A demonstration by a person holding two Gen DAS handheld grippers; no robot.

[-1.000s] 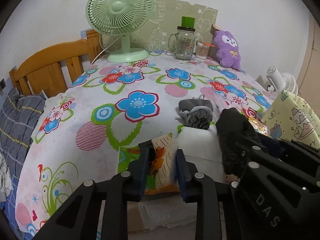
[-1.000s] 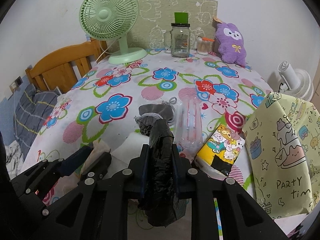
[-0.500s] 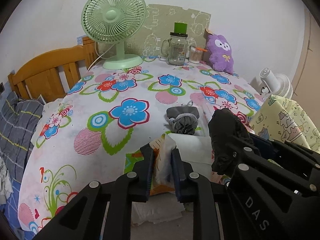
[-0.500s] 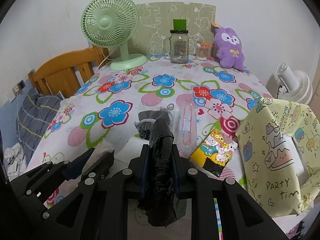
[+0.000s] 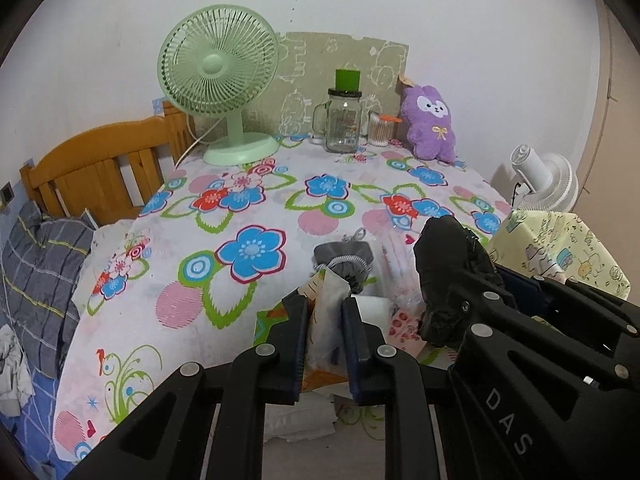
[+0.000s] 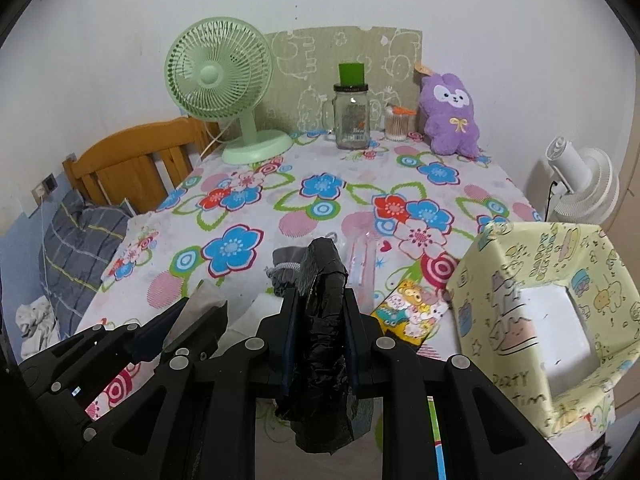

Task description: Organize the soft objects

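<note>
My left gripper (image 5: 326,312) is shut on a soft tissue pack (image 5: 326,320) with an orange print and holds it above the near edge of the flowered table (image 5: 248,216). My right gripper (image 6: 320,308) is shut on a crumpled black plastic bag (image 6: 322,344), which also shows in the left wrist view (image 5: 448,272). A grey drawstring pouch (image 5: 344,258) lies on the table just beyond both grippers. A yellow cartoon-printed box (image 6: 548,312) with a square opening stands at the right. A purple plush toy (image 6: 450,114) sits at the far edge.
A green fan (image 6: 224,84), a glass jar (image 6: 351,118) and a cotton-swab tub (image 6: 396,122) stand along the back. A clear packet (image 6: 362,260), a yellow cartoon packet (image 6: 412,312) and white tissues (image 5: 372,308) lie near the grippers. A wooden headboard (image 5: 96,168) is left, a white fan (image 6: 580,184) right.
My left gripper has closed on the tissue pack and lifted it off the table. Both grippers have risen and tilted back, so the table looks farther off. The black bag stays held.
</note>
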